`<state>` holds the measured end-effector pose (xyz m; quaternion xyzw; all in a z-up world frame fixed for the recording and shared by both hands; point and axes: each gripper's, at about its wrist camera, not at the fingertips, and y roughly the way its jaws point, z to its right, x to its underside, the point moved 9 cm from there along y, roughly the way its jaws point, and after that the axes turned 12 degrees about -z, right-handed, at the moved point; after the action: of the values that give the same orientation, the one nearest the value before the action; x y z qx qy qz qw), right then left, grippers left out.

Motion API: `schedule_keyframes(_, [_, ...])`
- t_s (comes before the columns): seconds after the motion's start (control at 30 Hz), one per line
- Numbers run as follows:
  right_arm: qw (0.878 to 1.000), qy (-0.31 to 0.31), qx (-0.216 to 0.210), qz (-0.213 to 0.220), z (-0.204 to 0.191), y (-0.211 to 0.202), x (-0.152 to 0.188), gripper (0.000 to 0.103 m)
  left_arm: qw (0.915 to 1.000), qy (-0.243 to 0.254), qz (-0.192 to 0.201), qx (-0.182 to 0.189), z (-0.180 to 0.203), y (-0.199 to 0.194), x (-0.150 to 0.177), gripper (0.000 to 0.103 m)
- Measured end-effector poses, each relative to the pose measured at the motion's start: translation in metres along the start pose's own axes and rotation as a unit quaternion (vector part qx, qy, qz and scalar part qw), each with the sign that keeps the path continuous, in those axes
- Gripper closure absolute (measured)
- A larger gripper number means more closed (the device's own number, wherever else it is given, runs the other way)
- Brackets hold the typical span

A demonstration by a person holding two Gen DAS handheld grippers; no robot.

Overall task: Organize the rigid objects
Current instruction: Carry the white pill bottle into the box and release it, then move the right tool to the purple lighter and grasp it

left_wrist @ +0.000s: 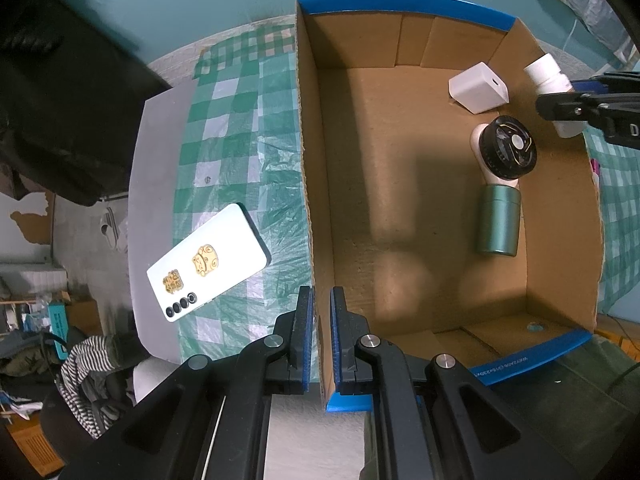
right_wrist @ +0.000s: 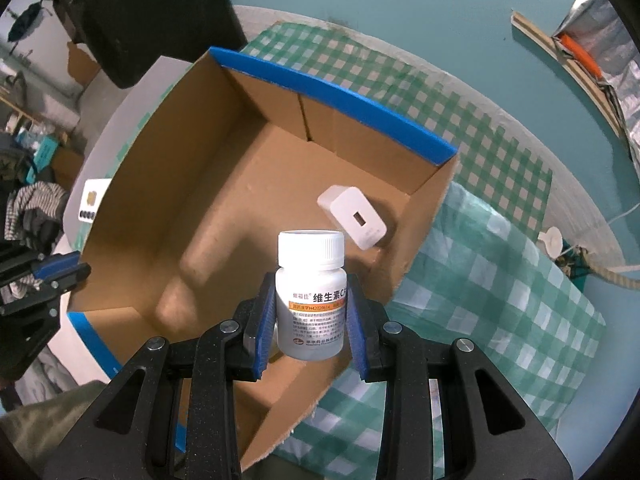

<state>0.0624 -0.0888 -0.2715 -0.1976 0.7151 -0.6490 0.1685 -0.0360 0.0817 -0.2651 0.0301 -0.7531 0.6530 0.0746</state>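
White bottle [right_wrist: 311, 300] (base hidden) in right gripper [right_wrist: 312, 312]

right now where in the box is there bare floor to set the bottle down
The cardboard box floor is bare from its left wall across to the green cylinder. The right side is crowded: white charger, handheld fan. The right hand-held gripper holds the pill bottle.
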Motion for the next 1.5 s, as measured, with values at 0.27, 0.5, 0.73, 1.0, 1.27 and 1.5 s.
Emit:
schedule_keyframes(0.27, [1.0, 0.0, 0.003, -0.001, -0.002, 0.003, -0.002, 0.071, 1.0, 0.001, 0.0, -0.001, 0.0, 0.0, 0.0, 0.095])
schedule_keyframes(0.5, [1.0, 0.018, 0.002, 0.009, 0.009, -0.006, -0.001, 0.065, 1.0, 0.002, 0.001, 0.0, 0.001, 0.001, 0.0, 0.095])
schedule_keyframes(0.73, [0.999, 0.043, -0.001, 0.021, 0.023, -0.024, 0.007, 0.061, 1.0, 0.003, -0.001, 0.001, 0.002, 0.001, 0.0, 0.095])
schedule_keyframes(1.0, [0.996, 0.08, -0.002, 0.035, 0.047, -0.037, 0.017, 0.06, 1.0, 0.004, -0.006, 0.002, 0.001, 0.003, 0.0, 0.095])
schedule_keyframes(1.27, [0.992, 0.12, -0.001, 0.032, 0.076, -0.037, 0.035, 0.06, 1.0, 0.004, -0.006, 0.002, 0.0, 0.004, 0.0, 0.095])
schedule_keyframes(1.5, [0.985, 0.173, -0.005, 0.019, 0.113, -0.029, 0.061, 0.06, 1.0, 0.003, -0.008, 0.002, 0.0, 0.004, 0.0, 0.095])
